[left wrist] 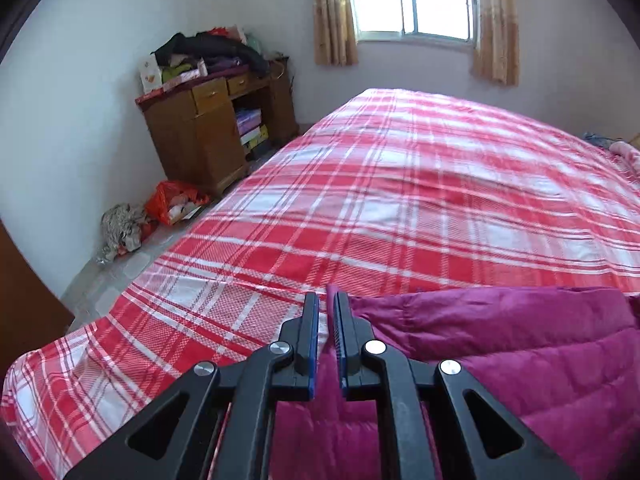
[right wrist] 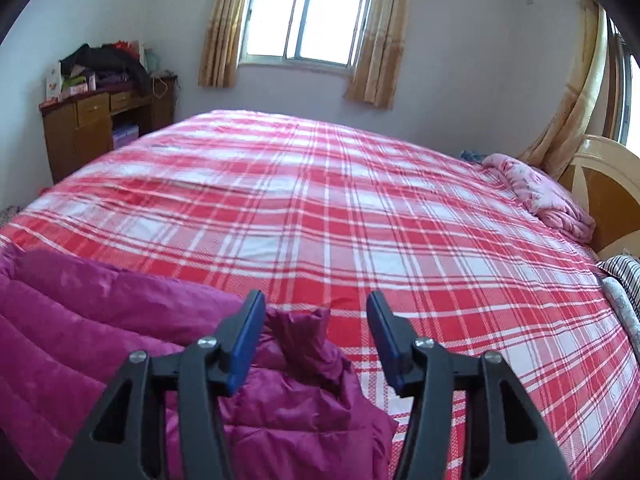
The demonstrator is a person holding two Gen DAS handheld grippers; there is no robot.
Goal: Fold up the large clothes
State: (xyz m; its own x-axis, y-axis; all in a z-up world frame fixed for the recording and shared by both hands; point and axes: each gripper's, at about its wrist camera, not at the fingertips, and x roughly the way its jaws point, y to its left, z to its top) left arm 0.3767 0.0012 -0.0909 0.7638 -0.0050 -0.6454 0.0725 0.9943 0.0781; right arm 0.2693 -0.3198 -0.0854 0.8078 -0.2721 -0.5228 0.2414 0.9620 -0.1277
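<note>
A magenta quilted jacket (left wrist: 520, 360) lies on the near side of a bed with a red and white plaid sheet (left wrist: 400, 200). My left gripper (left wrist: 326, 300) is shut on a thin edge of the jacket at its left end. In the right wrist view the jacket (right wrist: 100, 320) spreads to the left and below. My right gripper (right wrist: 316, 308) is open, and a bunched, raised tip of the jacket (right wrist: 304, 332) stands between its fingers, touching neither.
A wooden cabinet (left wrist: 208, 132) piled with clothes stands by the far left wall, with an orange bag (left wrist: 172, 200) on the floor. A pink blanket (right wrist: 540, 196) and a wooden headboard (right wrist: 608, 184) are at the right. A striped cloth (right wrist: 624, 272) lies at the right edge.
</note>
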